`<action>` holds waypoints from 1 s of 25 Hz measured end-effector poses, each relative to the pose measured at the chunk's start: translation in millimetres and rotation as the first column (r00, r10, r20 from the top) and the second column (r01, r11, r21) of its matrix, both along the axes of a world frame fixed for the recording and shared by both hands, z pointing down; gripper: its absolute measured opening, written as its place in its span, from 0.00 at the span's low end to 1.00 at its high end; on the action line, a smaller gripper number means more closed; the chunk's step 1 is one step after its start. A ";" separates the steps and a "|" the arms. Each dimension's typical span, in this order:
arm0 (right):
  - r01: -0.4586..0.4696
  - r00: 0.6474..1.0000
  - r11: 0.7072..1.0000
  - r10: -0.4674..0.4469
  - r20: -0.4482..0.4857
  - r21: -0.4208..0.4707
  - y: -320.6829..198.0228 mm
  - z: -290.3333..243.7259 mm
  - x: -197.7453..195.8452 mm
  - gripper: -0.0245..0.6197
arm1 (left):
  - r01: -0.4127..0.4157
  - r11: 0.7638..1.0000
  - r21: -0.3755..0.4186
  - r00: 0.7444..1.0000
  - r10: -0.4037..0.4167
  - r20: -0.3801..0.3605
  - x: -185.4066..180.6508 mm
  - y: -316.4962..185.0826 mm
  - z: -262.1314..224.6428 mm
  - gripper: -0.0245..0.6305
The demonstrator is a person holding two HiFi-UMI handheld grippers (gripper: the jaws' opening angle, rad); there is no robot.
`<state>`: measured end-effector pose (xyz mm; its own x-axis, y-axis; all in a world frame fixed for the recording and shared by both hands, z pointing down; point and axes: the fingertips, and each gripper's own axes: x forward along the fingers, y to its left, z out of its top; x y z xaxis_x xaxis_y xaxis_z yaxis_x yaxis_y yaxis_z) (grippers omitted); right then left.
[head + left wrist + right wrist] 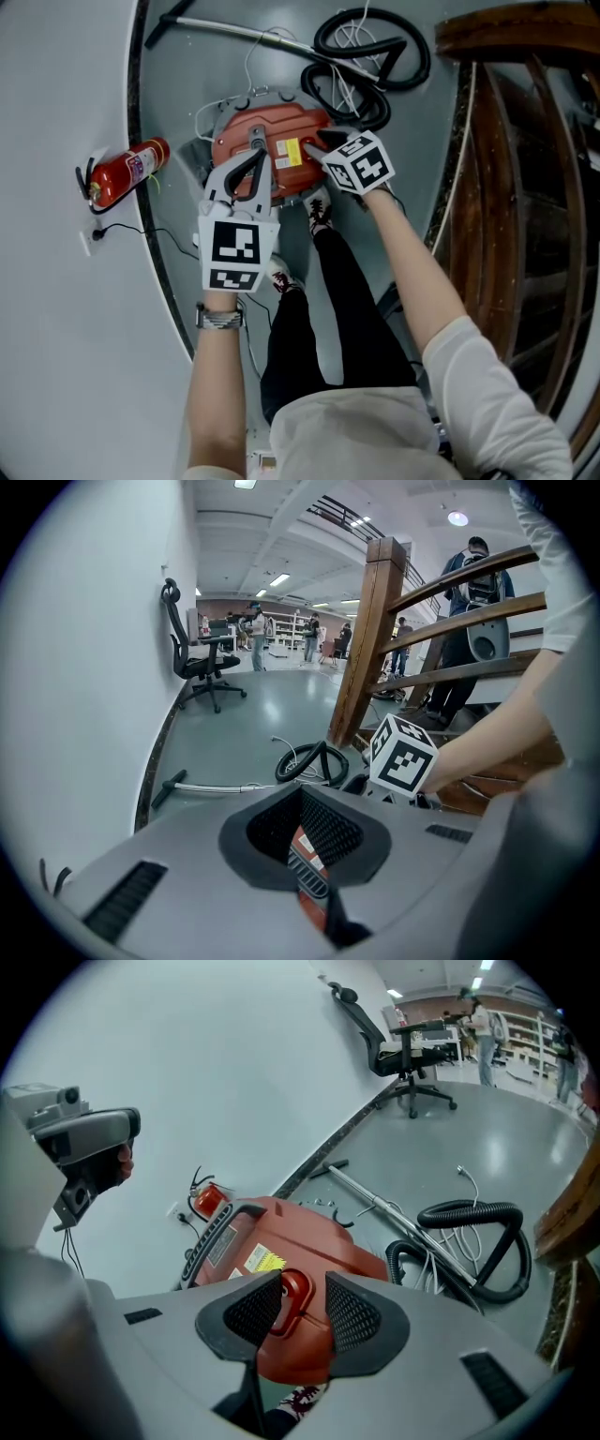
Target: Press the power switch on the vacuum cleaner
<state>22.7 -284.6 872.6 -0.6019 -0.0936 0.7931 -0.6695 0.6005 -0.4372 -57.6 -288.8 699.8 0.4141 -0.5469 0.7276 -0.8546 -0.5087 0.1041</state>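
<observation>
A red vacuum cleaner (281, 131) lies on the grey floor below me, also seen in the right gripper view (319, 1237). My right gripper (314, 142) hovers at its right end, jaws open. Its red oval power switch (292, 1296) shows in the gap of the right gripper (304, 1283), between the two pads. Whether a pad touches the switch I cannot tell. My left gripper (253, 152) hangs over the vacuum's black handle, tips together and holding nothing. In the left gripper view (302, 794) a strip of the red body shows behind the tips.
A black hose (375, 52) and metal wand (234, 33) lie coiled beyond the vacuum. A fire extinguisher (127, 171) leans at the white wall on the left. A wooden stair railing (506, 141) stands to the right. The person's shoes (319, 211) are just behind the vacuum.
</observation>
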 end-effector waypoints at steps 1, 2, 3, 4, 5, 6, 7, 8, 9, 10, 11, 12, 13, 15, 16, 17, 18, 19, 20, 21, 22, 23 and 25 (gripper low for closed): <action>-0.014 1.000 1.000 0.014 0.009 -0.011 0.3 0.6 0.6 0.26 | 0.000 1.000 0.000 1.000 0.000 -0.002 0.5 0.4 -0.1 0.04; -0.022 1.000 1.000 0.023 0.015 -0.018 0.5 1.0 1.0 0.26 | -0.001 1.000 0.000 1.000 0.001 -0.004 1.0 1.0 -0.1 0.04; -0.026 0.999 0.999 0.026 0.018 -0.020 0.6 1.2 1.2 0.26 | -0.002 1.000 0.000 1.000 0.002 -0.006 1.4 1.8 0.1 0.04; -0.028 0.999 0.999 0.028 0.021 -0.018 0.3 1.0 1.2 0.26 | -0.002 1.000 0.000 1.000 0.002 -0.006 1.7 2.6 0.5 0.04; -0.031 0.999 0.999 0.031 0.026 -0.015 -0.2 0.7 1.2 0.26 | -0.001 1.000 -0.001 1.000 0.001 -0.006 1.9 3.3 0.9 0.04; -0.035 0.999 0.999 0.035 0.030 -0.014 -0.7 0.5 1.4 0.26 | 0.001 1.000 -0.003 1.000 -0.001 -0.006 2.1 3.8 1.5 0.04; -0.039 0.999 0.999 0.039 0.032 -0.015 -0.9 0.6 1.9 0.26 | 0.003 1.000 -0.005 1.000 -0.003 -0.006 2.3 4.2 2.1 0.04; -0.043 0.999 0.999 0.044 0.032 -0.017 -0.8 0.8 2.5 0.26 | 0.005 1.000 -0.006 1.000 -0.005 -0.007 2.4 4.6 2.7 0.04; -0.049 0.998 0.999 0.050 0.031 -0.021 -0.8 1.0 2.8 0.26 | 0.007 1.000 -0.008 1.000 -0.007 -0.007 2.2 5.0 3.5 0.04; -0.056 0.998 0.998 0.057 0.030 -0.024 -0.9 1.3 2.5 0.26 | 0.009 1.000 -0.009 1.000 -0.009 -0.007 1.4 5.3 4.5 0.04; -0.063 0.998 0.998 0.064 0.027 -0.027 -1.2 1.6 2.1 0.26 | 0.012 1.000 -0.010 1.000 -0.012 -0.006 0.3 5.5 5.4 0.04; -0.070 0.997 0.997 0.071 0.021 -0.027 -1.8 1.9 1.8 0.26 | 0.014 1.000 -0.012 1.000 -0.014 -0.005 -1.0 5.5 6.2 0.04; -0.076 0.997 0.997 0.077 0.015 -0.027 -2.6 1.8 1.7 0.26 | 0.015 1.000 -0.012 1.000 -0.015 -0.003 -2.2 5.4 6.8 0.04; -0.088 0.996 0.996 0.088 0.004 -0.023 -3.4 1.5 1.8 0.26 | 0.017 1.000 -0.012 1.000 -0.017 0.000 -4.1 4.8 7.1 0.04; -0.094 0.996 0.995 0.094 0.001 -0.022 -3.4 1.4 2.1 0.26 | 0.017 1.000 -0.011 1.000 -0.017 0.001 -4.8 4.2 6.9 0.04; -0.100 0.995 0.995 0.100 -0.001 -0.020 -3.5 1.4 2.7 0.26 | 0.017 1.000 -0.010 1.000 -0.017 0.002 -5.3 3.3 6.6 0.04; -0.105 0.994 0.994 0.105 -0.002 -0.019 -3.8 1.5 3.2 0.26 | 0.019 1.000 -0.009 1.000 -0.019 0.003 -6.0 2.3 6.4 0.04; -0.111 0.994 0.994 0.111 -0.003 -0.019 -4.1 1.8 3.5 0.26 | 0.020 1.000 -0.008 1.000 -0.020 0.003 -6.7 1.3 6.5 0.04; -0.115 0.993 0.993 0.115 -0.004 -0.021 -4.2 2.3 3.6 0.26 | 0.021 1.000 -0.008 1.000 -0.021 0.004 -7.5 0.4 6.7 0.04; -0.119 0.993 0.993 0.118 -0.005 -0.024 -4.1 2.7 3.6 0.26 | 0.022 1.000 -0.008 1.000 -0.022 0.004 -8.1 -0.1 7.1 0.04; -0.122 0.993 0.992 0.122 -0.006 -0.027 -3.8 2.9 3.8 0.26 | 0.022 1.000 -0.009 1.000 -0.022 0.004 -8.3 -0.3 7.5 0.03; -0.125 0.992 0.992 0.125 -0.006 -0.029 -3.8 2.9 4.0 0.26 | 0.021 1.000 -0.009 1.000 -0.021 0.004 -8.1 -0.3 7.9 0.04; -0.134 0.991 0.991 0.134 -0.003 -0.029 -4.4 2.3 4.2 0.26 | 0.020 1.000 -0.011 1.000 -0.020 0.002 -7.5 -0.2 8.6 0.04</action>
<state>26.9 -289.0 874.9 -0.5849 -0.1498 0.7971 -0.7432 0.4925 -0.4528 -65.1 -289.0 708.4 0.4015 -0.5474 0.7343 -0.8650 -0.4900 0.1077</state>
